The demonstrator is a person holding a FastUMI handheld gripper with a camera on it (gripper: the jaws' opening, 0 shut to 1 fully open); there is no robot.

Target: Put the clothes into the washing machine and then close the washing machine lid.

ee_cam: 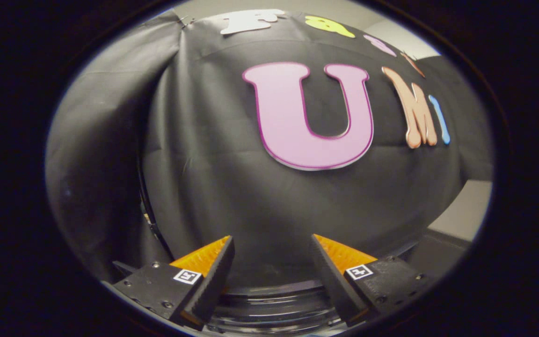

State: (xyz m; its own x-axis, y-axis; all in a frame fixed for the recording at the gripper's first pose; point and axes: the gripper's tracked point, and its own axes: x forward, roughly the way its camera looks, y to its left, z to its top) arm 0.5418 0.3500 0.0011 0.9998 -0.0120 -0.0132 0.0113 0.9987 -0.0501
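The claw [272,262] hangs with fingers apart and empty, pointed at the booth wall [232,187], while the washing machine's curved rim [274,304] lies directly below, between the fingers.

The camera rides on the hand-held gripper [272,245] and looks forward between its two fingers, which stand apart with nothing between them. It faces the black cloth wall [232,196] from close by, looking a little upward.

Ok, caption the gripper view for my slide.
Hand-held gripper open and holding nothing, fingers spread above a dark curved rim, facing the booth's black cloth wall.
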